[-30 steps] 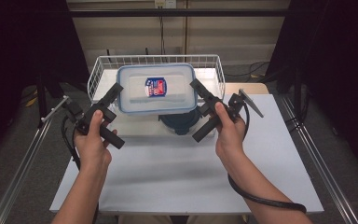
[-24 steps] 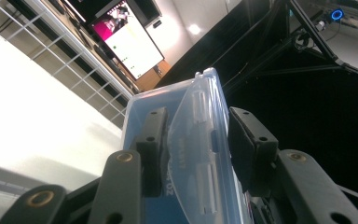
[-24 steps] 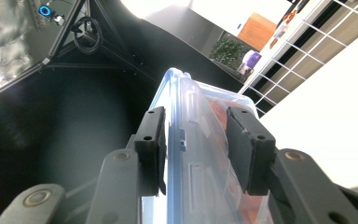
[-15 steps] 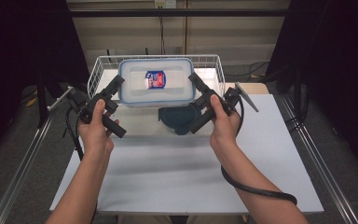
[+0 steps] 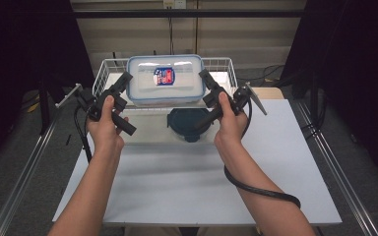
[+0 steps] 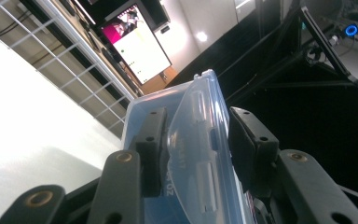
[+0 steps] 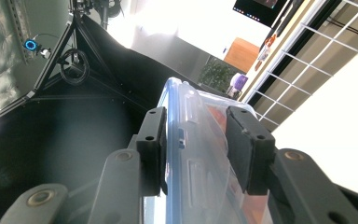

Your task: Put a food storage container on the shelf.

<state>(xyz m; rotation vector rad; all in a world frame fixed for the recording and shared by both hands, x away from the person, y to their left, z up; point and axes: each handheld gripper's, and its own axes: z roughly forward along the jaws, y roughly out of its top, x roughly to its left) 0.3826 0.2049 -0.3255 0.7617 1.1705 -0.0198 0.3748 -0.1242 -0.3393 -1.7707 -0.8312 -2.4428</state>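
Hovering higher and farther back than before over the wire basket (image 5: 103, 73): clear container (image 5: 165, 81), both grippers' jaws clamped on its ends.

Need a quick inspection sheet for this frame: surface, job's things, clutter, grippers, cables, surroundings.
Surface: white table, bare at the near half.
Job's things: clear plastic container with a blue-rimmed lid and a red-blue label, held level over the white wire basket at the far edge.
Clutter: dark teal round lid lying flat on the table under the container's near edge.
Grippers: left gripper clamps the container's left end, right gripper its right end; both gripper views show the lid's latch tab between the jaws.
Cables: black cable loops under the right forearm onto the table; another hangs by the left hand.
Surroundings: dark curtains either side, metal rails along the table, monitor in the background of the left gripper view.
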